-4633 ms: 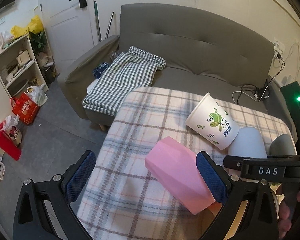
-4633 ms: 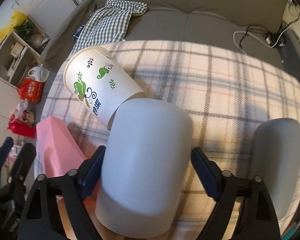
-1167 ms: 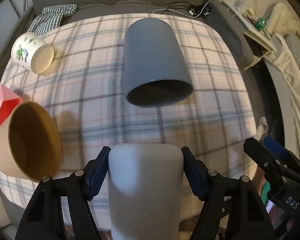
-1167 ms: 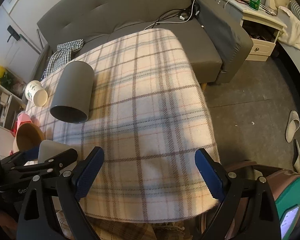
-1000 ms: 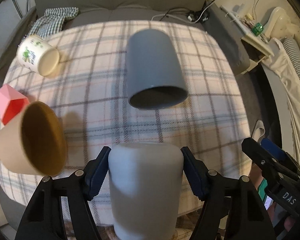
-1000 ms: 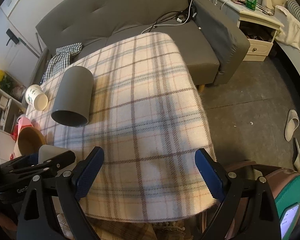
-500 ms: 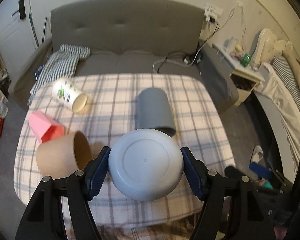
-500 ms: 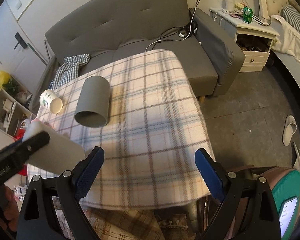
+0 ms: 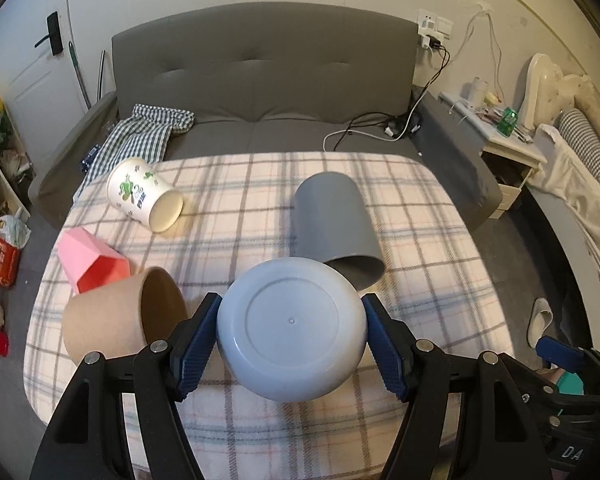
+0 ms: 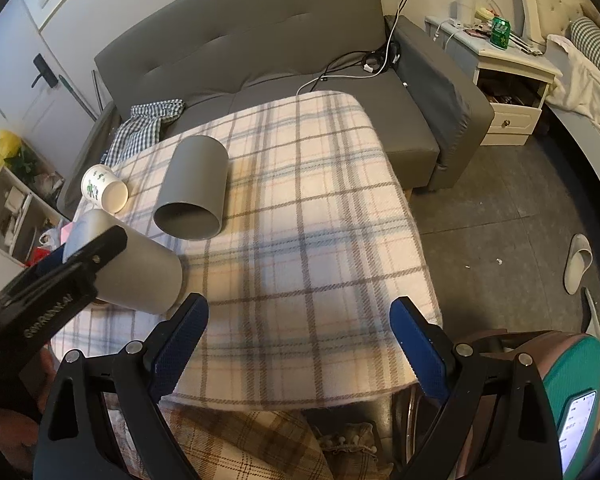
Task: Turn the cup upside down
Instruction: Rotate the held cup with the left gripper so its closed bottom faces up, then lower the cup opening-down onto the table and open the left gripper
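A: Starting at the left edge of the table [image 9: 260, 432], what have we got?

B: A pink cup [image 9: 88, 258] lying on its side on the checked cloth, and just beside it a brown paper cup [image 9: 112, 320], also on its side, mouth facing right. Behind them, a white cup with green leaves [image 9: 140, 196], tipped over too, mouth toward the camera.

A: And the left gripper [image 9: 292, 336]?

B: Closed round the pale blue cup [image 9: 292, 326]. Both blue pads [image 9: 196, 344] press on its sides, and the flat round bottom faces straight into the left wrist camera. From the right wrist view that same cup [image 10: 140, 268] is held roughly level over the near left part of the table, its open end pointing toward the person. It's the only cup not lying on the cloth.

A: Moving toward the middle?

B: A dark grey cup [image 9: 334, 228] on its side, mouth toward the near edge, lying just behind the held cup. In the right wrist view it [image 10: 194, 188] sits near the middle of the cloth, well apart from the white one.

A: The right gripper [image 10: 300, 344]?

B: Spread wide, nothing between its fingers, hanging over the near right edge of the table.

A: And beyond?

B: A grey sofa [image 9: 260, 80] behind the table, and a white nightstand [image 10: 508, 76] off to the right.
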{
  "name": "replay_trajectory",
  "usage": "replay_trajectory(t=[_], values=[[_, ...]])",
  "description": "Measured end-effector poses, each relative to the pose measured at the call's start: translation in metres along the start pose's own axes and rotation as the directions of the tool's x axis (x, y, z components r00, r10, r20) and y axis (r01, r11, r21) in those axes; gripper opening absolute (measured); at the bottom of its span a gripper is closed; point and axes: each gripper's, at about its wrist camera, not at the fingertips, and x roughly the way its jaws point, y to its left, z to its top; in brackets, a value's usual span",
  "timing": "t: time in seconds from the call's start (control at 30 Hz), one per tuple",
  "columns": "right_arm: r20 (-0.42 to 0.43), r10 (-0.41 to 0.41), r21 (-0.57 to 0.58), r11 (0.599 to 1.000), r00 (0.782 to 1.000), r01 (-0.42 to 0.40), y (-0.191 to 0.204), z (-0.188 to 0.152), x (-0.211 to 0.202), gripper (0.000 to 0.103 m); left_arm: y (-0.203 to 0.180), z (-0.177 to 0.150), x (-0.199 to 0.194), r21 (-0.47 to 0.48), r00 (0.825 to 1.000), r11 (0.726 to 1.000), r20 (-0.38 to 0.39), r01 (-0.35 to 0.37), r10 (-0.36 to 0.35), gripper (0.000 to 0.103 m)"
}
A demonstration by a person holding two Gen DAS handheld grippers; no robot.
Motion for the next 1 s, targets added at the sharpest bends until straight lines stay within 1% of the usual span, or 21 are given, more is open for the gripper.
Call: replay_trajectory(t=[0.1,0.17,0.33,0.57,0.67,0.8,1.0], values=[[-0.008,0.003,-0.001,1.000,1.000,-0.003,0.001,-0.001,0.003,0.093,-0.001,-0.005,0.005,0.003,1.000,1.000,-0.016,0.004,-0.004,0.072],[-0.010,0.006,0.000,1.000,1.000,-0.006,0.001,-0.002,0.004,0.093,-0.003,-0.008,0.005,0.006,1.000,1.000,-0.010,0.000,0.000,0.072],[-0.011,0.002,0.004,1.000,1.000,-0.002,0.001,-0.002,0.004,0.093,-0.011,-0.010,0.004,0.049,1.000,0.999,-0.008,-0.016,0.017,0.072],[0.002,0.009,0.013,1.000,1.000,-0.009,-0.002,-0.002,-0.003,0.093,-0.011,-0.007,0.003,0.036,0.999,0.999,-0.036,-0.024,0.025,0.074],[0.015,0.014,0.013,1.000,1.000,-0.015,-0.002,-0.001,-0.010,0.093,-0.010,-0.006,-0.002,0.023,0.999,1.000,-0.035,-0.008,0.008,0.075],[0.044,0.016,0.009,1.000,0.999,-0.016,-0.002,-0.002,-0.024,0.093,-0.012,-0.001,-0.018,0.022,1.000,1.000,-0.006,0.008,-0.008,0.075],[0.089,0.019,0.002,1.000,0.996,-0.020,0.002,-0.006,-0.050,0.093,-0.010,0.008,-0.056,0.019,0.997,0.999,0.072,0.032,-0.033,0.075]])
